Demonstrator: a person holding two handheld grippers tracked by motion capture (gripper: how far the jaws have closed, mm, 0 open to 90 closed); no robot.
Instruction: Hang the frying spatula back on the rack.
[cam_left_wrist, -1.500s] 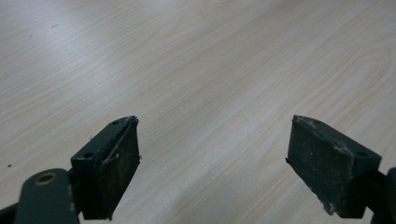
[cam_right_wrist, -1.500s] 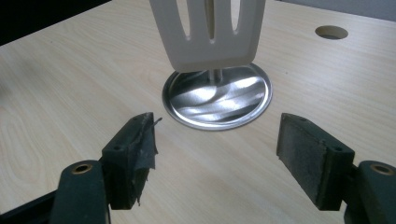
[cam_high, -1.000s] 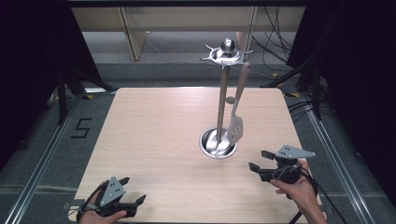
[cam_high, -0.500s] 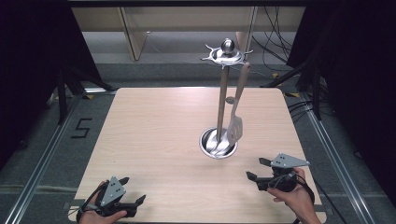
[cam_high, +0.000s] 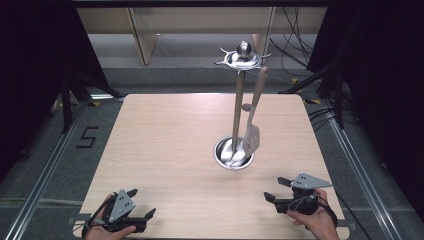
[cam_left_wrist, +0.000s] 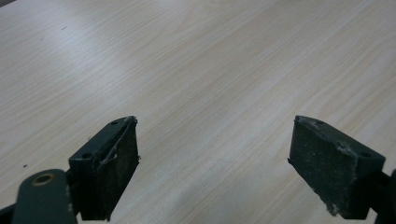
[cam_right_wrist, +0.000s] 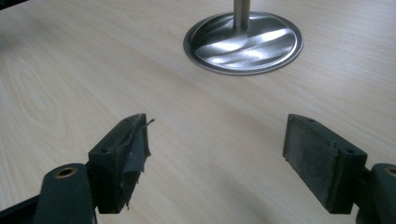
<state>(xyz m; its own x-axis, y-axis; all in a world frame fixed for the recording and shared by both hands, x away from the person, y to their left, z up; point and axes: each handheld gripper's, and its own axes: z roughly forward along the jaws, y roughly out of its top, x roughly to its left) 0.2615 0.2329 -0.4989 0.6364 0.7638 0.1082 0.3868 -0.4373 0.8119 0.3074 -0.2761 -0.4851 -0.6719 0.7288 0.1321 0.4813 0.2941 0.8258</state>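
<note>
Near the front edge of the table, the two grippers sit low, one at each corner, both with jaws spread wide and nothing between them. At the near left, the left gripper (cam_high: 141, 204) is held in a person's left hand (cam_high: 102, 227), its jaws pointing toward the right and a little away from the person; in the left gripper view its worn black pads (cam_left_wrist: 122, 158) frame bare wood. At the near right, the right gripper (cam_high: 276, 189) is held by the right hand (cam_high: 312, 222), jaws pointing left toward the table's middle, a grey three-cornered plate on top. In the right gripper view the frayed left pad (cam_right_wrist: 135, 149) and the right pad stand well apart, and beyond them lies the shiny round base of the utensil stand (cam_right_wrist: 243, 42).

From the high view, that stand (cam_high: 238, 100) rises upright right of the table's centre, well clear of both grippers: a round steel dish at the bottom, a slim post, and a hooked ring capped with a ball at the top. A slotted spatula (cam_high: 252, 132) hangs from one hook, its blade down beside the dish.

The pale wooden table (cam_high: 170, 145) rests on a grey floor marked with a 5 (cam_high: 87, 136) at the left; cables (cam_high: 295, 47) trail at the back right.
</note>
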